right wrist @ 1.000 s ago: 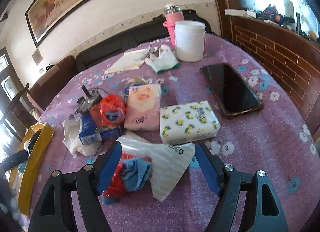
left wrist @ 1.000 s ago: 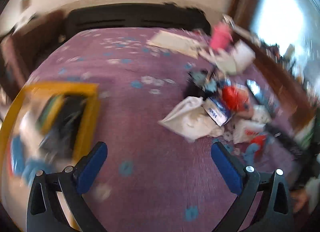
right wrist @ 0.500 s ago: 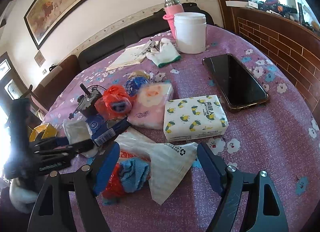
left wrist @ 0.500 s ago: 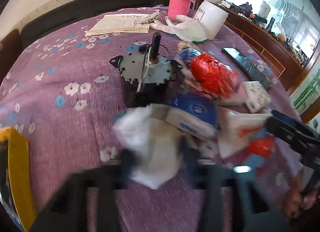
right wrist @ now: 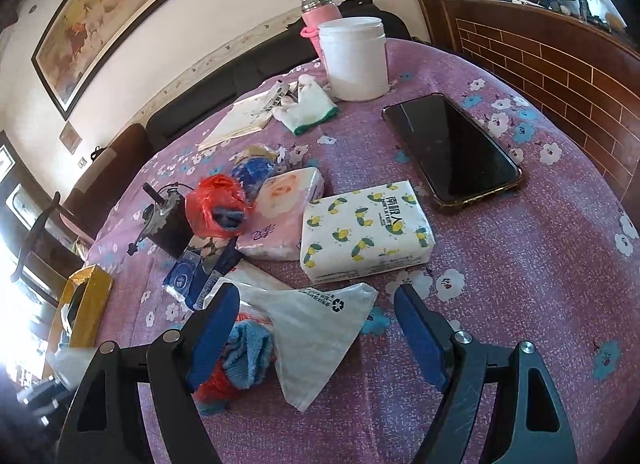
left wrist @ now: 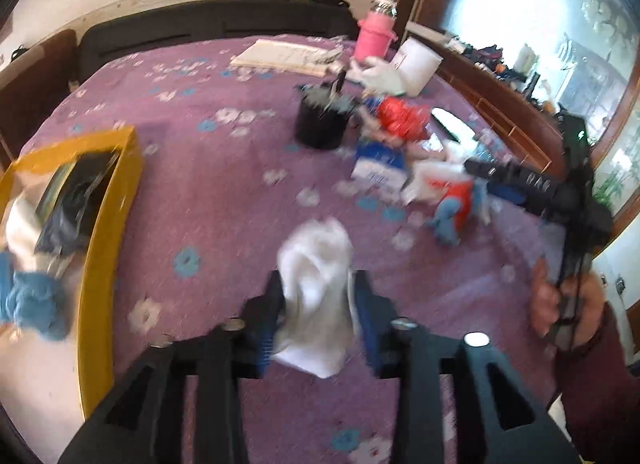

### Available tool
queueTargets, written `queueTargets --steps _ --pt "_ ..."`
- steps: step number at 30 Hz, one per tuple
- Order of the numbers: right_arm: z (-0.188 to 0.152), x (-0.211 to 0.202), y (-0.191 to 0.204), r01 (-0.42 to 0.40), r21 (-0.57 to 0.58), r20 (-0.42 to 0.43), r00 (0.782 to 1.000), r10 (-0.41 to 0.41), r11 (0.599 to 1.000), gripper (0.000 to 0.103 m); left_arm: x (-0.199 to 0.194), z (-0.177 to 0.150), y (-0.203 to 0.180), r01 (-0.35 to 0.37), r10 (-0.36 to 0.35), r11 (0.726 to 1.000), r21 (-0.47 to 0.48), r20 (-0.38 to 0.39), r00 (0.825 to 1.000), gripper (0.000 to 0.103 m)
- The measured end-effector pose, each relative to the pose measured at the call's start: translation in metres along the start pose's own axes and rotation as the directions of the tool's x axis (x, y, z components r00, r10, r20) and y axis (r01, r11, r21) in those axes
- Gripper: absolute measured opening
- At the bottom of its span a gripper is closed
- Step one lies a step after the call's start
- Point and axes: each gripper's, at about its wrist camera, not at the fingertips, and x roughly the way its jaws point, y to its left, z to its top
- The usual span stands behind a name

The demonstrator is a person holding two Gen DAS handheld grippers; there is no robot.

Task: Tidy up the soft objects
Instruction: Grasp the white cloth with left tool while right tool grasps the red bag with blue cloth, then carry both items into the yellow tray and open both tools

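Observation:
My left gripper (left wrist: 318, 300) is shut on a white cloth (left wrist: 316, 288) and holds it above the purple flowered tablecloth (left wrist: 208, 192). A yellow box (left wrist: 106, 224) with soft items in it stands at the left. My right gripper (right wrist: 316, 328) is open, hovering over a white plastic bag (right wrist: 320, 324) with a blue towel (right wrist: 248, 356) and a red bag beside it. Ahead lie a lemon-print tissue pack (right wrist: 366, 234), a pink tissue pack (right wrist: 282, 212), a blue tissue pack (right wrist: 192, 276) and a red plastic bag (right wrist: 218, 204).
A black phone (right wrist: 452, 148), a white jar (right wrist: 354, 58), a pink bottle (right wrist: 316, 14), a white glove (right wrist: 306, 104), a notebook (right wrist: 240, 122) and a black motor (right wrist: 166, 218) are on the table. A brick-pattern ledge (right wrist: 560, 52) runs along the right.
My left gripper has closed on the white cloth from the pile, lifted it and pulled back toward the yellow box. My right gripper has stayed open over the plastic bag.

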Motion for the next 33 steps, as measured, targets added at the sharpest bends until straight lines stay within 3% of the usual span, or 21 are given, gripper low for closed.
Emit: queueTargets --steps 4,7,10,13,15,17,18,19,21,25,28,30,33 --pt "0.0 -0.002 -0.006 0.001 0.028 0.006 1.0 -0.001 1.0 0.083 0.001 -0.009 0.009 -0.011 0.011 0.999 -0.043 0.011 1.0 0.075" --pt "0.0 -0.003 -0.009 0.0 0.046 0.01 1.0 -0.001 0.999 0.083 0.012 -0.007 0.005 -0.048 0.048 0.999 -0.016 0.003 0.999 0.086" --pt "0.001 -0.013 -0.011 -0.005 0.058 0.033 0.999 0.003 0.998 0.083 0.03 -0.001 -0.006 -0.071 0.072 0.996 0.045 -0.016 0.997 0.092" --pt "-0.004 -0.033 -0.004 -0.014 0.039 0.056 0.998 0.012 0.999 0.083 0.053 0.002 -0.018 -0.104 0.115 0.989 0.108 -0.103 0.988 0.093" --pt "-0.01 -0.037 0.012 -0.034 -0.015 0.021 0.999 0.034 0.999 0.083 0.054 0.002 -0.027 -0.102 0.118 0.983 0.153 -0.102 0.988 0.093" --pt "-0.015 -0.034 0.028 -0.042 -0.074 -0.027 0.999 0.04 0.996 0.083 0.049 0.001 -0.027 -0.114 0.127 0.982 0.152 -0.084 0.988 0.075" --pt "-0.019 -0.031 0.037 -0.047 -0.098 -0.051 0.998 0.042 0.994 0.083 0.045 0.0 -0.025 -0.11 0.121 0.984 0.138 -0.072 0.99 0.052" --pt "-0.023 -0.028 0.045 -0.054 -0.113 -0.075 0.996 0.046 0.992 0.083 0.041 0.0 -0.02 -0.092 0.1 0.989 0.113 -0.073 0.992 0.035" --pt "-0.028 -0.02 0.056 -0.064 -0.121 -0.11 0.993 0.051 0.991 0.083 0.031 -0.001 -0.011 -0.023 0.026 0.999 0.047 -0.07 0.997 0.024" --pt "-0.029 -0.001 0.072 0.024 -0.137 -0.121 0.992 -0.041 0.99 0.082 -0.004 -0.009 0.004 0.026 -0.027 0.999 -0.03 -0.015 1.0 0.024" --pt "-0.025 0.008 0.074 0.074 -0.128 -0.117 0.989 -0.089 0.989 0.075 -0.031 -0.015 0.014 0.047 -0.045 0.996 -0.074 0.035 0.998 0.024" --pt "-0.024 0.012 0.076 0.112 -0.134 -0.109 0.986 -0.127 0.985 0.056 -0.047 -0.018 0.023 0.061 -0.054 0.993 -0.105 0.066 0.996 0.024" --pt "-0.029 0.012 0.076 0.149 -0.161 -0.108 0.98 -0.168 0.976 0.039 -0.074 -0.026 0.042 0.074 -0.054 0.983 -0.169 0.121 0.991 0.024"
